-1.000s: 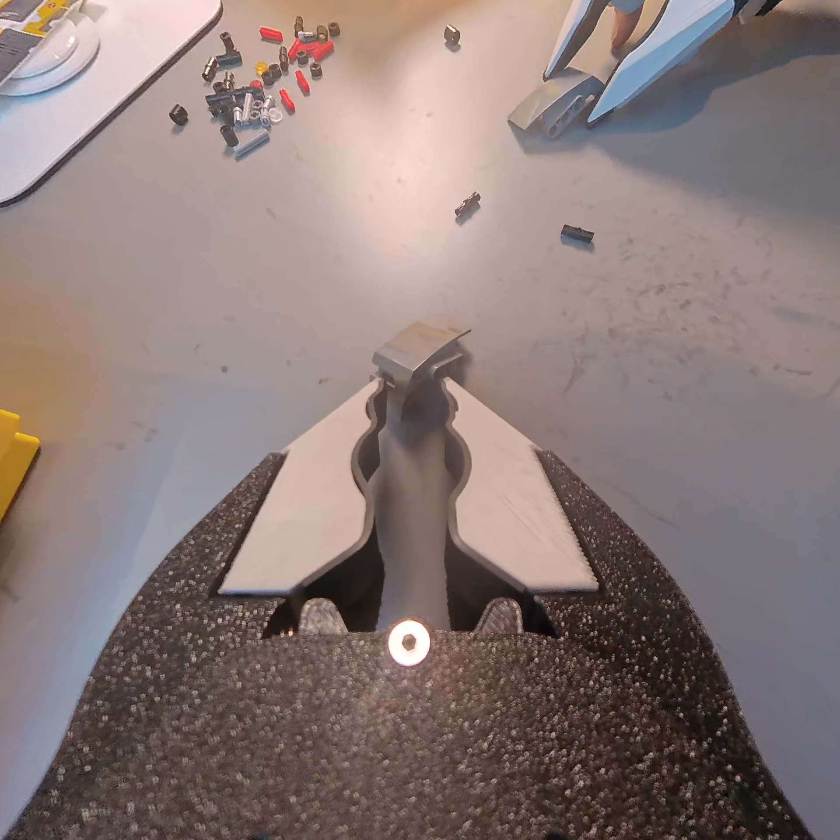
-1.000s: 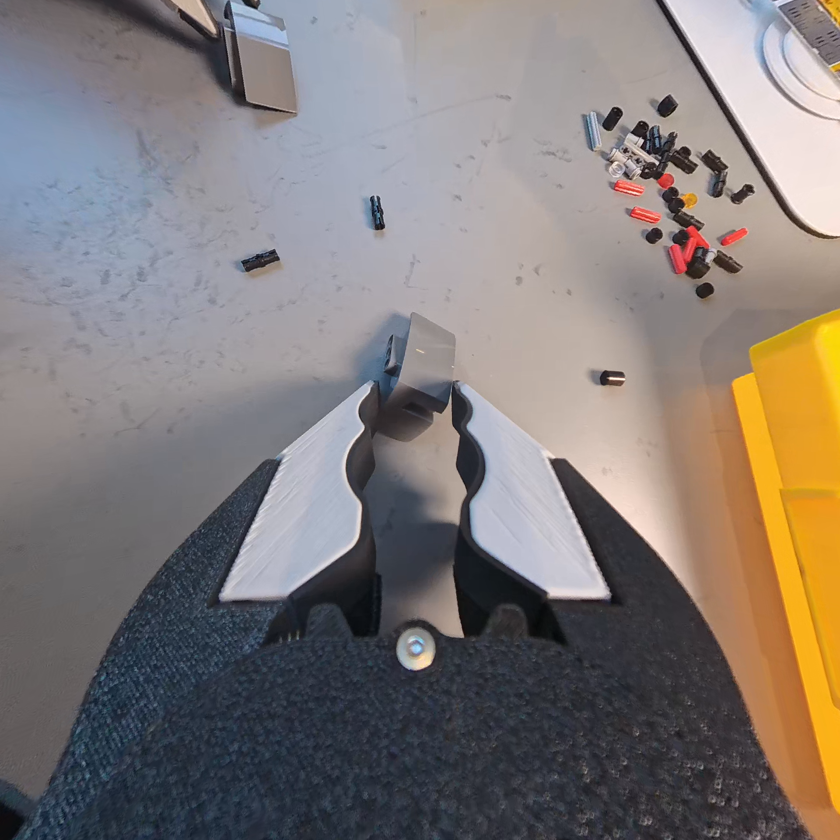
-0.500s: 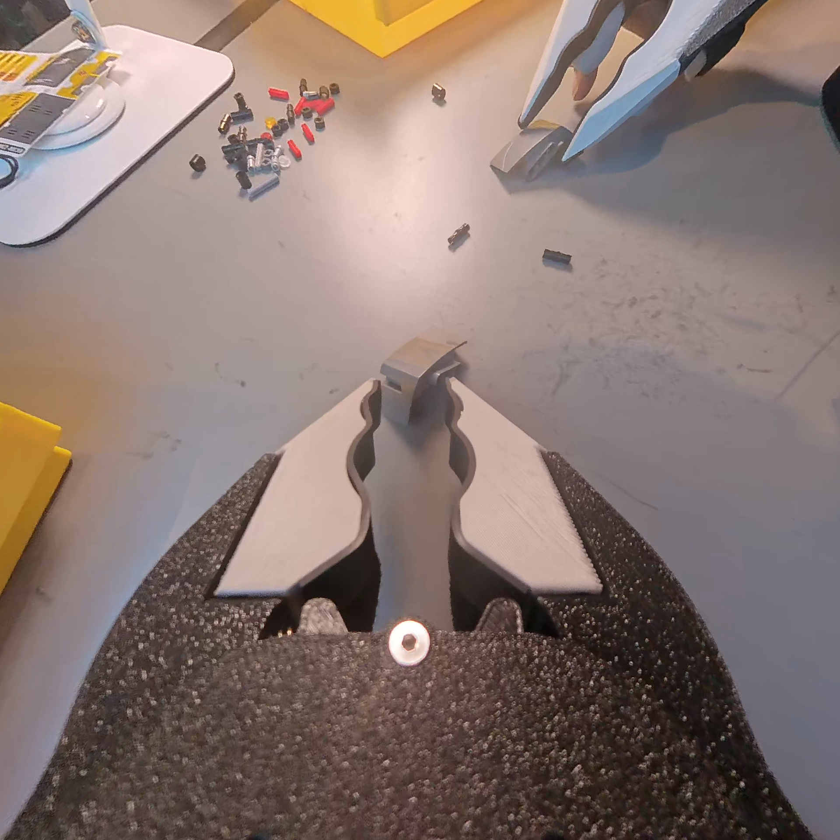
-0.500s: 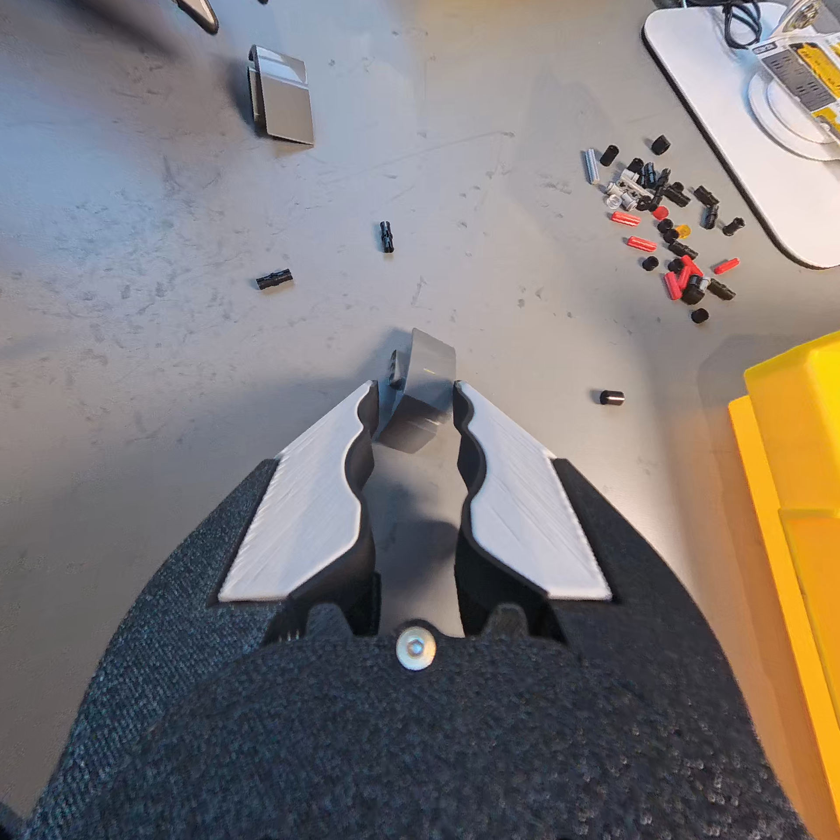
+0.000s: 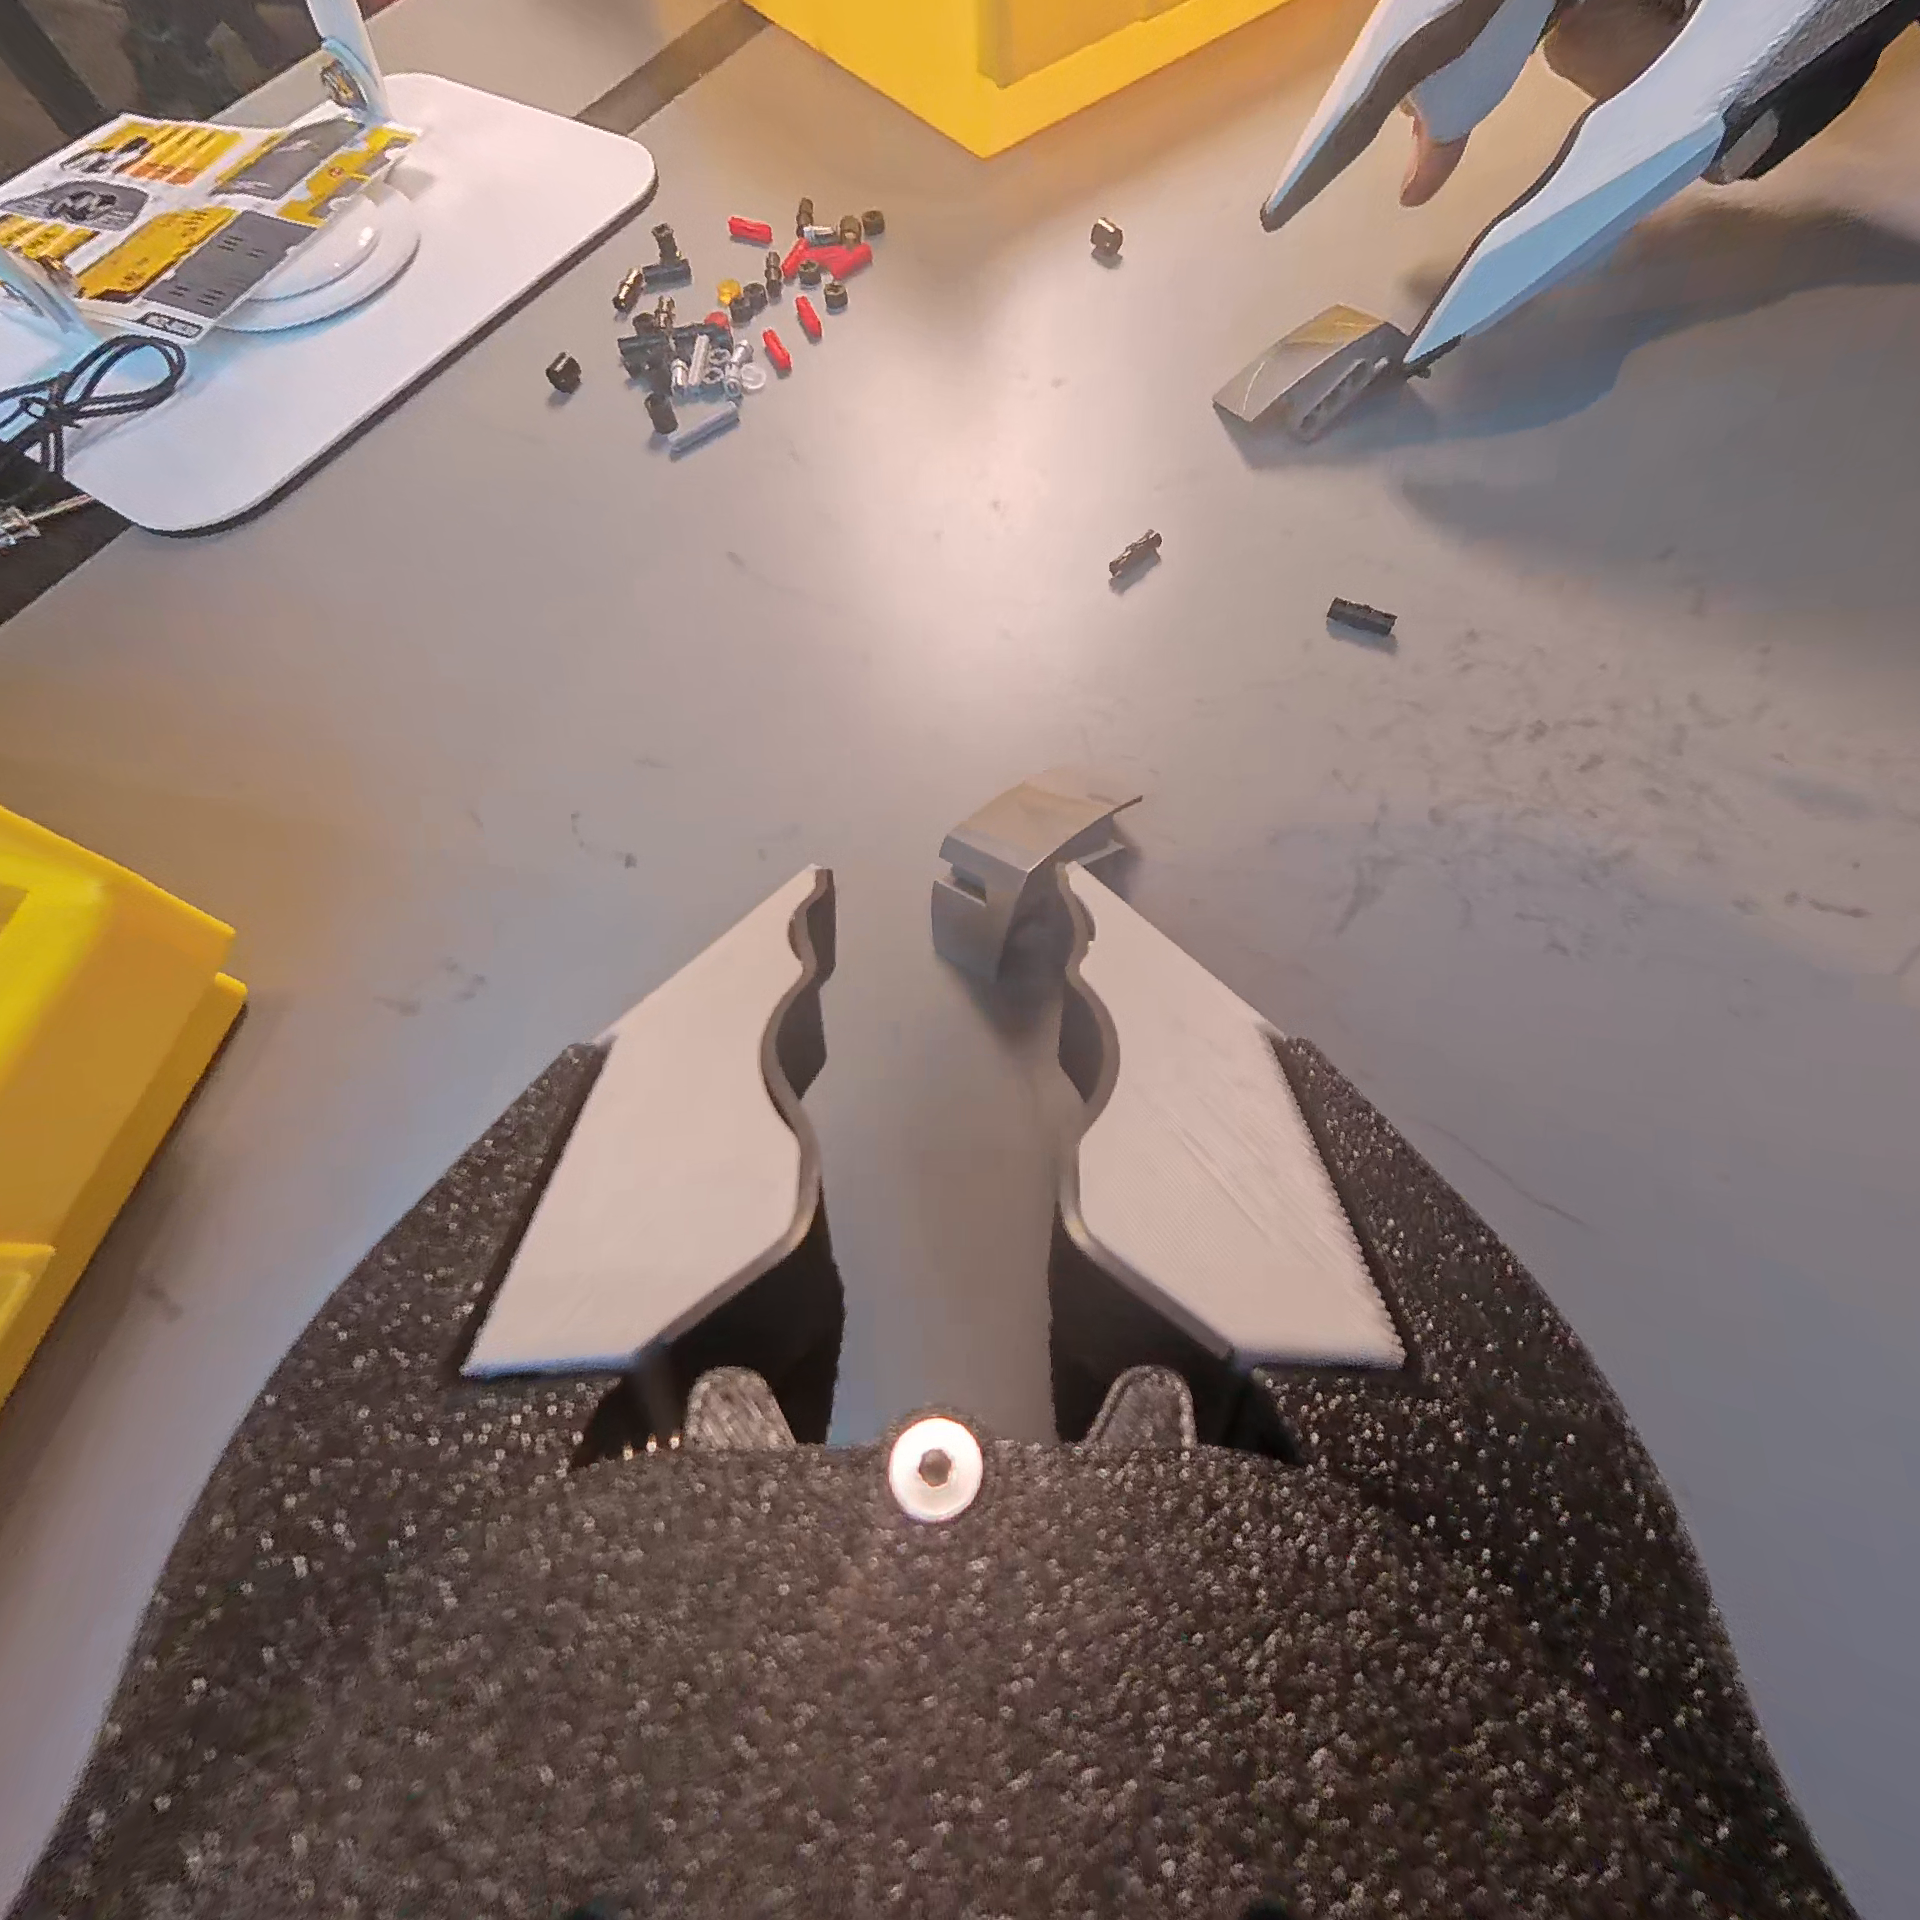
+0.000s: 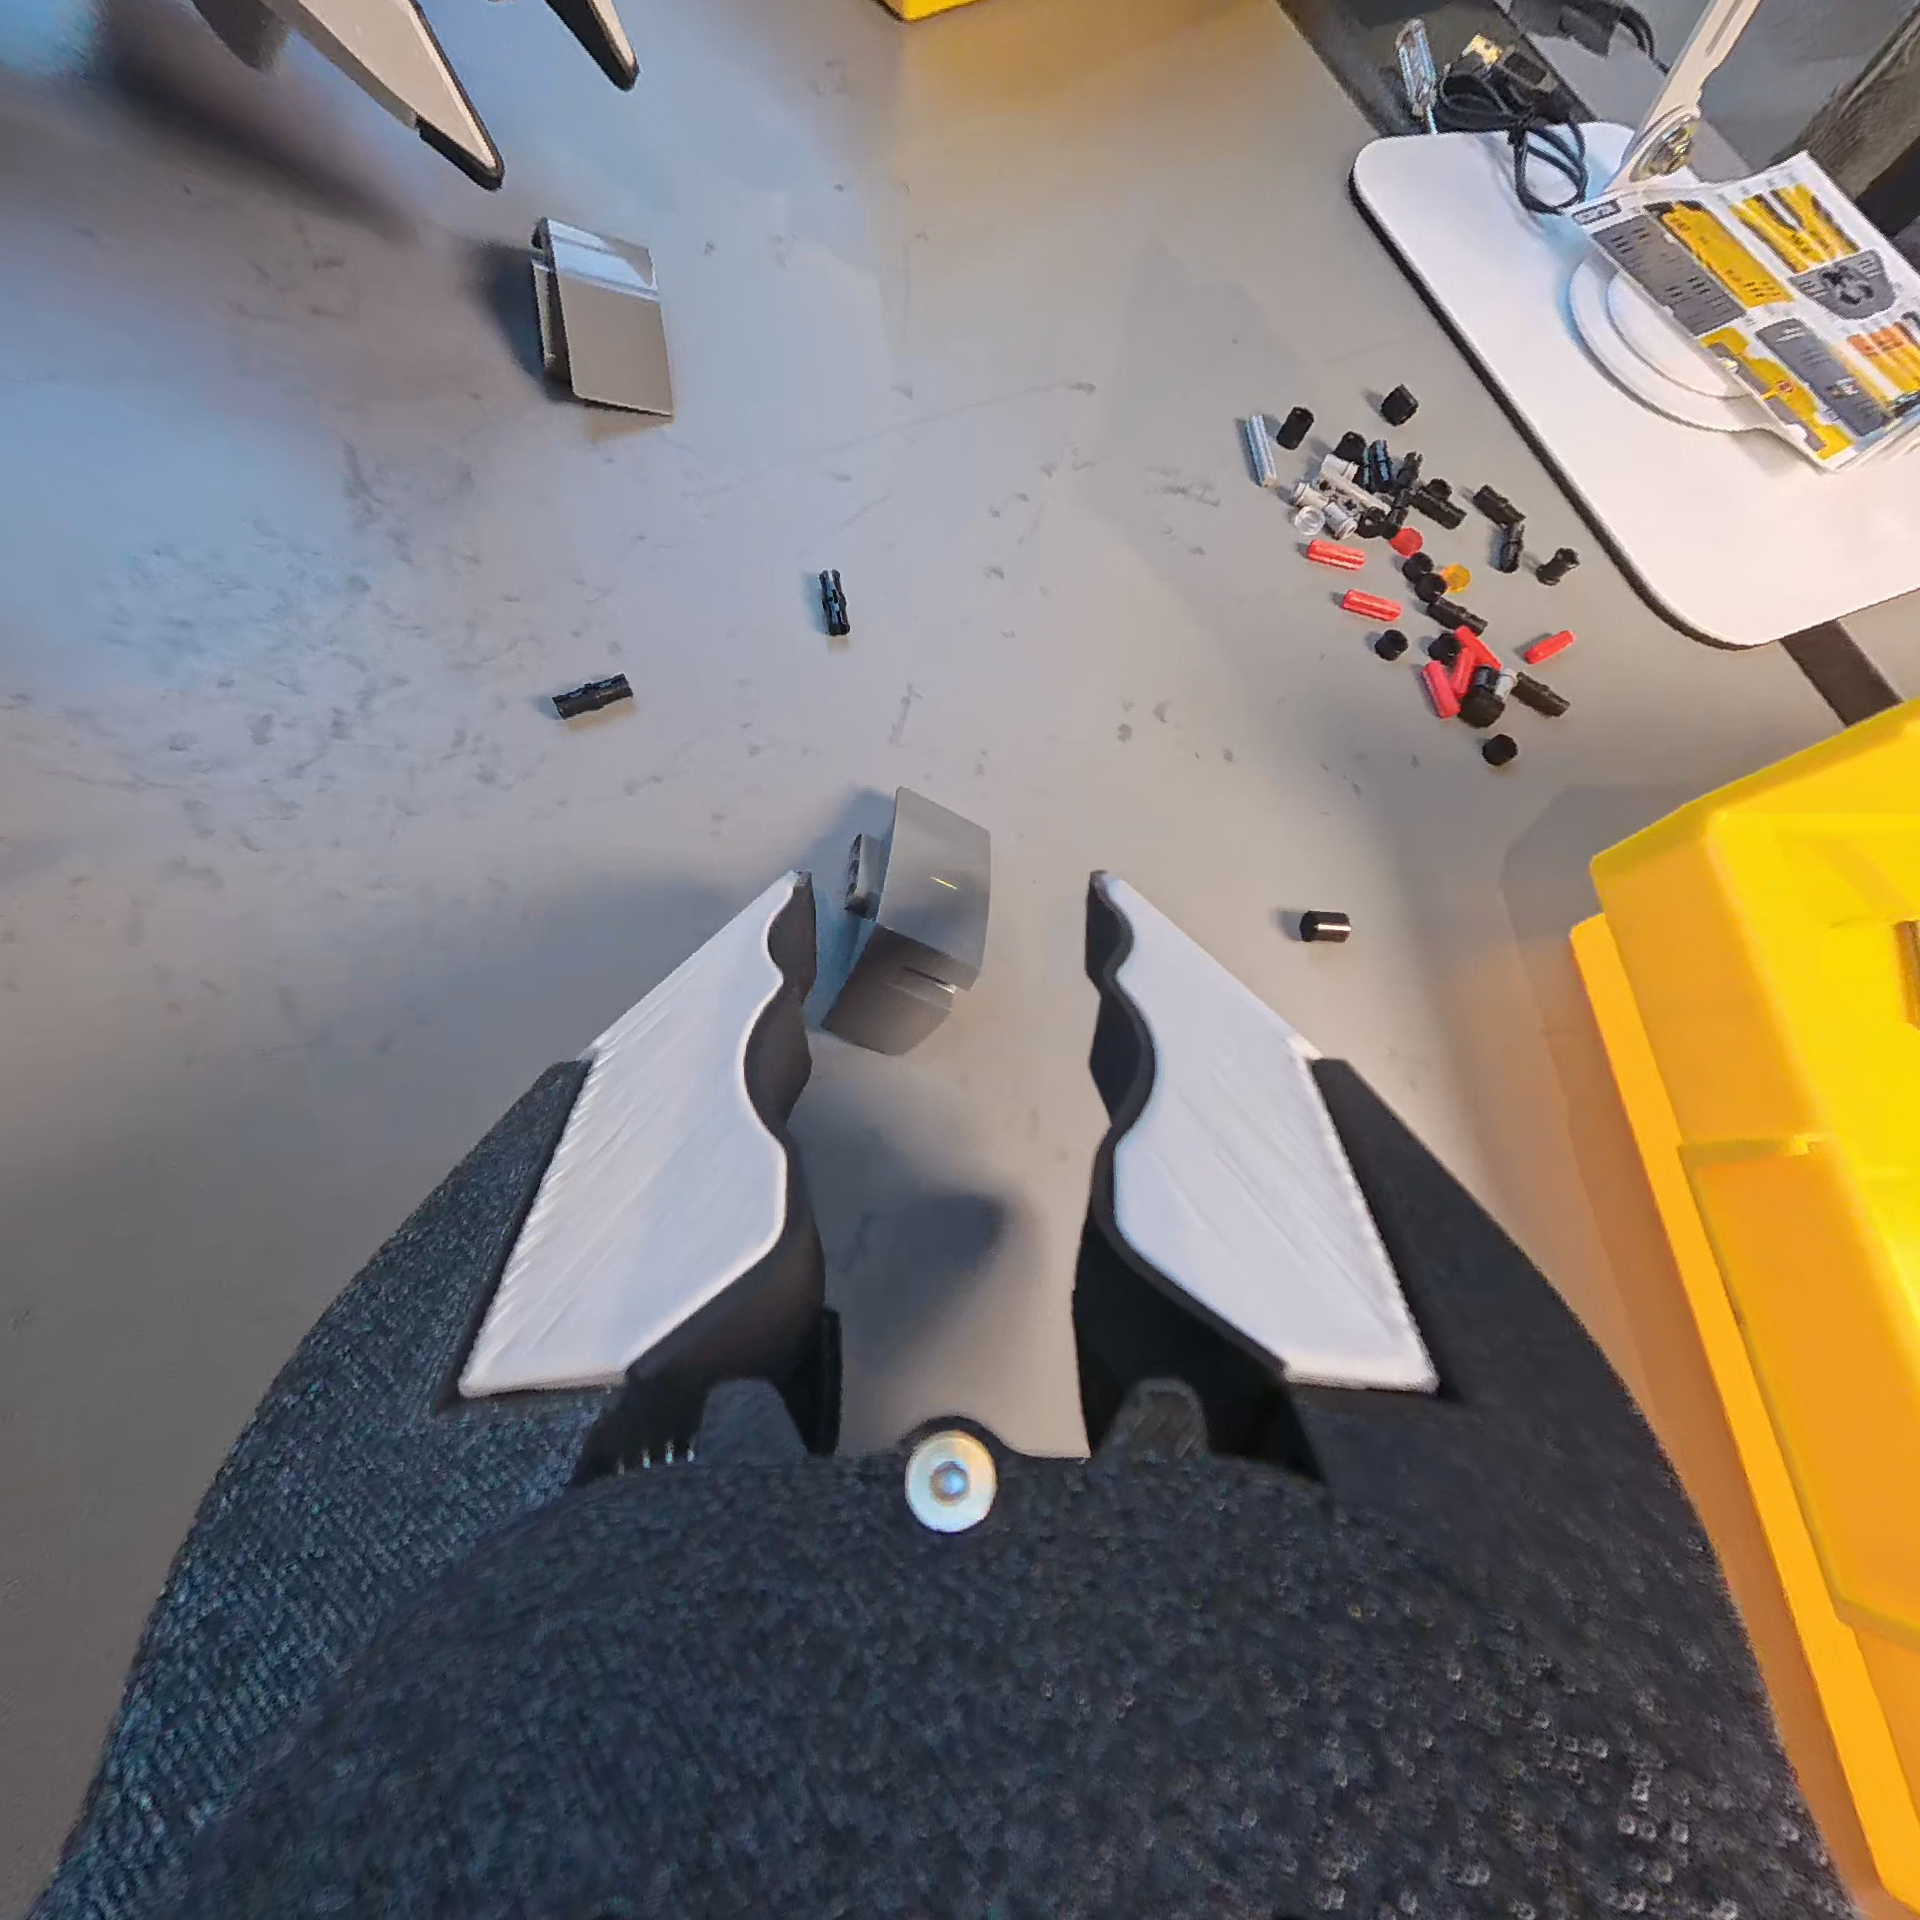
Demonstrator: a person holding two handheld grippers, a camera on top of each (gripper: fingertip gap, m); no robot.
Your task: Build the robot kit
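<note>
Both open, gripping nothing: left claw (image 5: 948, 878) touching left panel (image 5: 1013, 842), right claw (image 6: 948, 878) just beside right panel (image 6: 930, 894), well short of pin pile (image 6: 1423, 561).

A scuffed grey tabletop (image 5: 520, 644) fills both views, marked with dark smudges and fine scratches. Warm yellowish light falls across its far side, cooler light nearer. A white rounded board (image 6: 1621, 520) lies at the table's edge beside a dark gap (image 6: 1839, 665), with black cables (image 6: 1507, 94) trailing behind it. Yellow plastic bins (image 6: 1787, 1039) border the surface.
</note>
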